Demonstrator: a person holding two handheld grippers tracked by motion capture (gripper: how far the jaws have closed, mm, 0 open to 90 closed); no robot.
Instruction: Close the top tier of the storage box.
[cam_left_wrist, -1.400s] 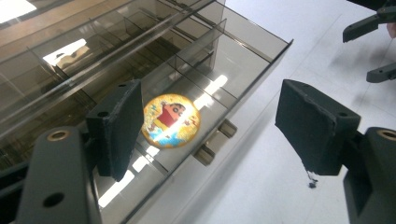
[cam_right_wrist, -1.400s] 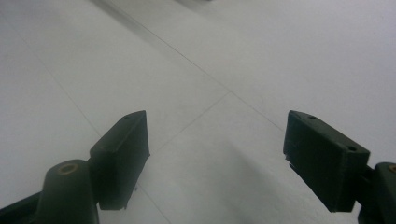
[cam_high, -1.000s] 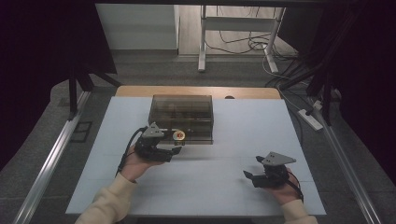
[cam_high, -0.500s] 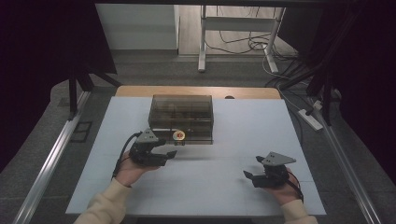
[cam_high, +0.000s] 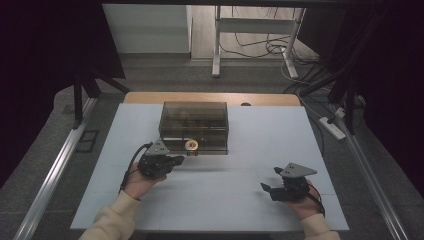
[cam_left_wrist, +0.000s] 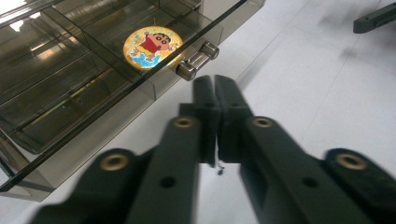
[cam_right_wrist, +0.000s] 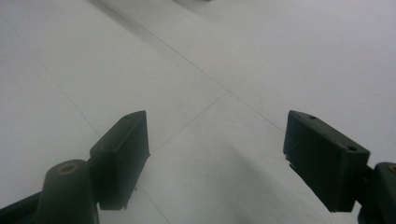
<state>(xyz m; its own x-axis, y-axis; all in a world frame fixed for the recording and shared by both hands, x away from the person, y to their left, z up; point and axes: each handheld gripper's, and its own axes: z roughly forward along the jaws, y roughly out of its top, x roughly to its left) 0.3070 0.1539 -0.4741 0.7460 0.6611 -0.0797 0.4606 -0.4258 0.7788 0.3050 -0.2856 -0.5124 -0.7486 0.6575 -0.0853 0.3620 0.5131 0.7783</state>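
**Drawer handle to be gripped**

A smoky plastic box sits toward the bench's far edge, its drawer slightly out, a cartoon badge inside. The left gripper, clenched and empty, is held just before the metal handle. Jaws should be parted before closing squarely across it. The right gripper rests released near the right corner.

Glossy smoked-plastic drawer box; metal handle.

Smoked box blocks far-centre of table; its drawer handle juts near, just ahead of left gripper. Bare table between grippers and around right gripper.
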